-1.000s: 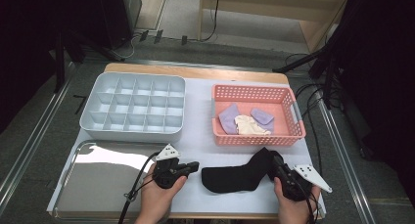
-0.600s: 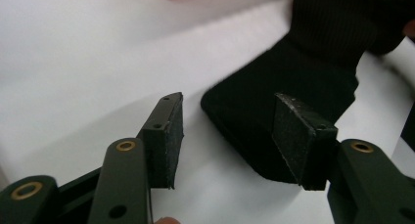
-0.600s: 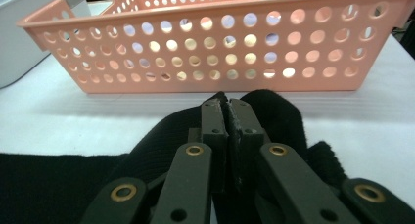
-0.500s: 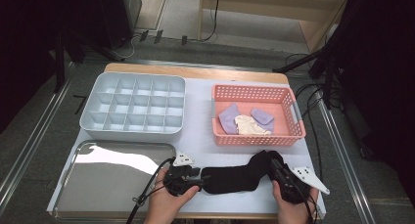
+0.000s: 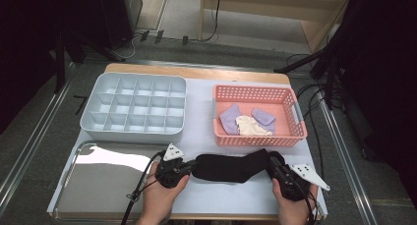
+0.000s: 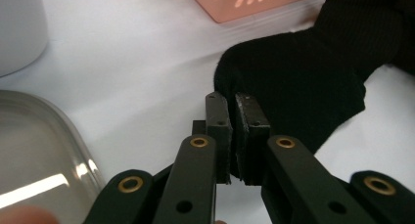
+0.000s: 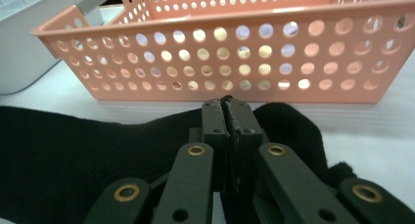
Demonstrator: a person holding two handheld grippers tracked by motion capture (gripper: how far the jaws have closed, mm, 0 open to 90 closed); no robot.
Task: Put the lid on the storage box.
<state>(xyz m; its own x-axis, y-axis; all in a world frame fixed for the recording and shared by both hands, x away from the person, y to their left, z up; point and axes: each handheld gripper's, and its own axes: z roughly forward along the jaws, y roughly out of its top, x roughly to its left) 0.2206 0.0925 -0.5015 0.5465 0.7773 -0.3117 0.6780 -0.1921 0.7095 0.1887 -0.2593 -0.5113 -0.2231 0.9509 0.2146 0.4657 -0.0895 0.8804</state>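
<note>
A black sock (image 5: 231, 167) lies stretched along the table's front edge between my two grippers. My left gripper (image 5: 189, 167) is at the sock's left end. In the left gripper view its jaws (image 6: 232, 99) have just been closing and now pinch the edge of the sock (image 6: 303, 87). My right gripper (image 5: 273, 163) holds the sock's right end. In the right gripper view its jaws (image 7: 226, 104) are shut with black fabric (image 7: 73, 145) between them, just in front of the pink basket (image 7: 244, 62).
The pink basket (image 5: 255, 139) behind the sock holds two purple socks (image 5: 229, 118) and a cream one (image 5: 251, 126). A grey compartment box (image 5: 133, 107) stands at the back left. A shiny metal tray (image 5: 98, 185) lies at the front left, beside my left hand.
The left gripper opened, reached the sock's left end and closed on it. The sock now lies straighter between the two grippers. The right gripper has stayed put.
</note>
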